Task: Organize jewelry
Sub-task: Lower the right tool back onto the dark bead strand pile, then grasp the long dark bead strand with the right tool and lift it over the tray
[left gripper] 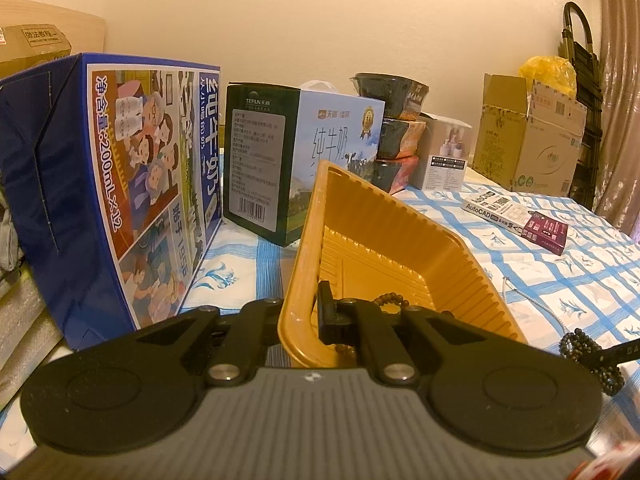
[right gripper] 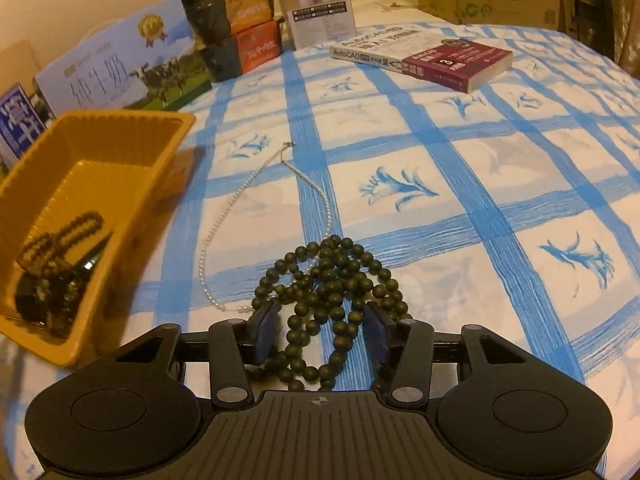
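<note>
the left gripper [left gripper: 308, 316] is closed on the near wall of the yellow tray [left gripper: 400, 232], one finger outside the rim and one inside, and the tray tips up so its long axis runs away toward the milk boxes [left gripper: 120, 184]. a brown bead string [right gripper: 60, 240] lies bunched in the tray's near end.

the right gripper [right gripper: 320, 324] stands wide open on either side of a heap of dark green beads [right gripper: 332, 280] on the blue checked cloth [right gripper: 480, 200]; its fingers [right gripper: 264, 328] flank the pile, and whether they touch it cannot be told. just beyond, a thin pearl necklace [right gripper: 240, 200] lies in a long narrow loop, its clasp end pointing away toward the book [right gripper: 424, 60], its near end running under the green beads. the tray sits to the left of both.
</note>
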`<action>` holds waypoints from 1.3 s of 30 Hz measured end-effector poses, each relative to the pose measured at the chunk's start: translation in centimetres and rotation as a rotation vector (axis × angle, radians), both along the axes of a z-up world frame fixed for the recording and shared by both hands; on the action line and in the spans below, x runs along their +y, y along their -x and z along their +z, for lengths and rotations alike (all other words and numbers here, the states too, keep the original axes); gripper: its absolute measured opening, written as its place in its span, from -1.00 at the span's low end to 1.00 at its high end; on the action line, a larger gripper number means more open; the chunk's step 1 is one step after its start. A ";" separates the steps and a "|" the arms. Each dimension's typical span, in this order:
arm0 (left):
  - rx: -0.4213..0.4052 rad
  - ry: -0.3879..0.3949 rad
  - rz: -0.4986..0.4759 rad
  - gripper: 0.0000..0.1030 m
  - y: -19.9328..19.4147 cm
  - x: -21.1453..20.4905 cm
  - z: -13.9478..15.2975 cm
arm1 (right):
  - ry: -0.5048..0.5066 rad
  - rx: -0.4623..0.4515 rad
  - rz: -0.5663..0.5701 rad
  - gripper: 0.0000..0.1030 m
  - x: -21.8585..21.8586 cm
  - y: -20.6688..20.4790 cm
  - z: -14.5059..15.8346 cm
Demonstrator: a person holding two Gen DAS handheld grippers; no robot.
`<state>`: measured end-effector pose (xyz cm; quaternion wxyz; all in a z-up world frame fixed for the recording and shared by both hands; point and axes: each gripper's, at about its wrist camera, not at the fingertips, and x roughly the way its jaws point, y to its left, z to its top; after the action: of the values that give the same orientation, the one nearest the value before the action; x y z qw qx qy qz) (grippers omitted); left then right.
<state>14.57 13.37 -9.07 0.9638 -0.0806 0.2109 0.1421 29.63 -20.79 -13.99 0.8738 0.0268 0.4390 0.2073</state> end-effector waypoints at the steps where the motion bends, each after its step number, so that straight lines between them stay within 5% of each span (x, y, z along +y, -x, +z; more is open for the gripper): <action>1: 0.000 0.000 0.000 -0.89 0.0 0.0 0.0 | 0.026 -0.010 0.011 -0.06 0.4 0.1 0.0; 6: 0.002 -0.001 0.001 -0.89 0.0 0.0 0.0 | 0.088 -0.043 0.019 -0.63 0.4 0.4 -0.5; 13: 0.002 -0.001 0.002 -0.89 -0.1 0.1 -0.1 | 0.157 -0.050 0.020 -0.63 1.5 0.1 -0.5; 20: 0.005 -0.006 -0.002 -0.89 -0.1 0.1 -0.1 | 0.108 -0.112 0.019 -0.72 0.6 1.1 -0.3; 21: 0.006 -0.007 -0.002 -0.89 0.0 0.0 -0.1 | 0.091 -0.126 0.014 -0.87 0.3 1.4 0.1; 39: -0.001 -0.003 -0.004 -0.89 0.0 -0.2 0.1 | -0.038 -0.441 0.052 -0.87 -2.9 4.5 18.1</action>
<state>14.62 13.15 -8.99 0.9643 -0.0790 0.2102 0.1407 25.09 -23.64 4.12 0.9424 -0.0141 0.2341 0.2386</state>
